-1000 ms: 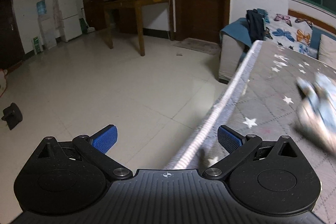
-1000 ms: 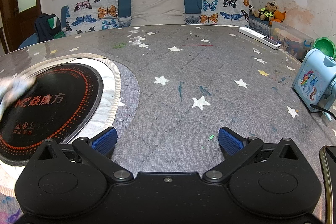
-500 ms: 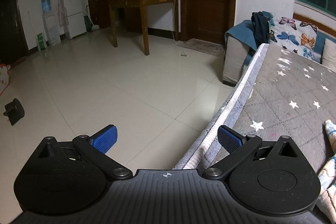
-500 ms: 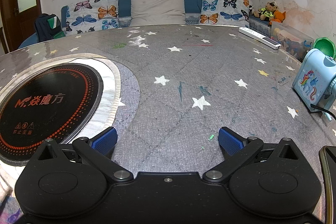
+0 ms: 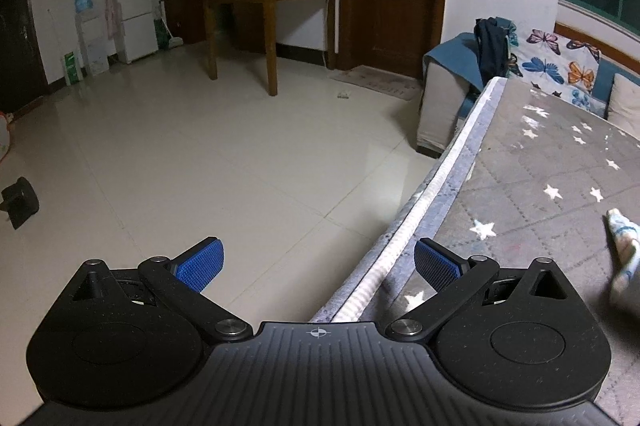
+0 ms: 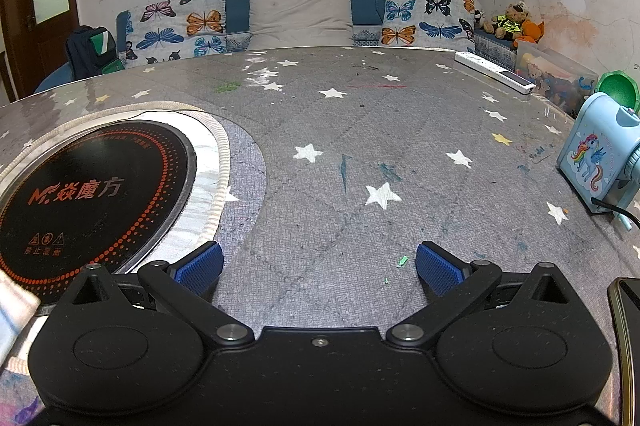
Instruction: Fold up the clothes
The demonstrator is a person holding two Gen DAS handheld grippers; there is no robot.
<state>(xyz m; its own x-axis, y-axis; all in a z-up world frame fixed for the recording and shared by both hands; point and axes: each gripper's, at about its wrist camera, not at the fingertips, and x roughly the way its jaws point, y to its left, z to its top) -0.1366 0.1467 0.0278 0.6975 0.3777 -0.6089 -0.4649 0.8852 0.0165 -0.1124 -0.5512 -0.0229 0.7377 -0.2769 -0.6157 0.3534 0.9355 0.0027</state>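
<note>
Cloth [image 5: 622, 250] shifted at table [image 6: 360, 146] edge; L gripper [image 5: 319, 263] & R gripper [image 6: 319, 263] both apart, empty

A home, probably a living-dining room: fridge [image 5: 135, 8] far left, cushioned sofa [image 6: 300, 16] beyond a table [image 6: 360, 154] with a hotplate [image 6: 88, 198].

The tabletop [image 6: 360, 154] carries an induction cooker [image 6: 92, 198] at its near left, a pencil sharpener [image 6: 596, 162] at its right edge and a power strip [image 6: 496, 72] at the far right. A sofa [image 6: 300, 18] runs behind the tabletop's far edge. In the left wrist view a cloth [image 5: 624, 250] lies on the tabletop at the right, the floor [image 5: 220, 154] spreads left of the tabletop's edge, and a wooden desk [image 5: 272, 14] stands far across it.
</note>
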